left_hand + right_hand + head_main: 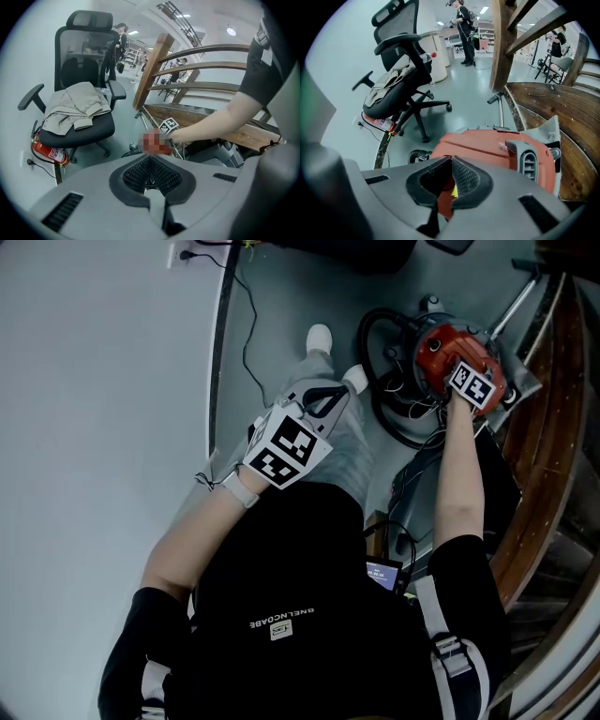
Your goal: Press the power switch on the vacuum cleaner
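Note:
The red vacuum cleaner [439,348] stands on the floor at the upper right, with a black hose [375,343] coiled round it. My right gripper [452,371] rests down on its top. In the right gripper view its jaws are shut, tips [451,160] together right against the red housing [487,145], with a yellow label [453,190] showing behind them. The switch itself I cannot make out. My left gripper [333,397] hangs shut over the person's leg, well left of the vacuum, holding nothing; its tips [150,158] meet.
A black office chair [79,108] with a beige jacket stands beyond, a fire extinguisher [49,152] beside it. A curved wooden railing [553,427] hems in the right side. A cable runs from a wall socket [183,254]. The vacuum's metal wand [516,301] leans at the upper right.

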A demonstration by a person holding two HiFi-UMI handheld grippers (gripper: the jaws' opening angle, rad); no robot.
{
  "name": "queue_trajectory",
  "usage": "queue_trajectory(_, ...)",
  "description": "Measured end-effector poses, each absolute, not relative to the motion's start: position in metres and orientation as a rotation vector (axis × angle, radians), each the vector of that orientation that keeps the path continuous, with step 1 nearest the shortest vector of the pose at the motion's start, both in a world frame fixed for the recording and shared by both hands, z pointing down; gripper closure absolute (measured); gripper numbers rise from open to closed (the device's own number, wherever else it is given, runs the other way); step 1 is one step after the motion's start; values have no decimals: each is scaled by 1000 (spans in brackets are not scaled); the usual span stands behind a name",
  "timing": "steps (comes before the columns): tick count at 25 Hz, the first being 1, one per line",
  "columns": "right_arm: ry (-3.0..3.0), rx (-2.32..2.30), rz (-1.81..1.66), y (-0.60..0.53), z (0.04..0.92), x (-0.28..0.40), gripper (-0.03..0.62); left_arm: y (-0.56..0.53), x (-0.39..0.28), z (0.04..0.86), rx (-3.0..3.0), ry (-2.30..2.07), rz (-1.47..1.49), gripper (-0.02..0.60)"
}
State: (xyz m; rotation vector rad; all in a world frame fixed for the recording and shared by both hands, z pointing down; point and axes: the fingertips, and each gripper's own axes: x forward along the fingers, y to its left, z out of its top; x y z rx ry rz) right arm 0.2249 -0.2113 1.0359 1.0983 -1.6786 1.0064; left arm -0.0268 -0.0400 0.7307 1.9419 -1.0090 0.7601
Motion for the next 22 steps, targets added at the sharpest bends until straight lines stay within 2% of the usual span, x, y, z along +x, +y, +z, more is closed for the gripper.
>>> queue_trajectory(12, -1704, 1066, 928, -212, 1007, 212, 565, -41, -27, 723, 1951, -1007, 748, 566)
queue_trajectory(22, -1739, 1014, 912, -196, 945, 190, 565, -38, -26, 687, 1975, -1022, 739, 566)
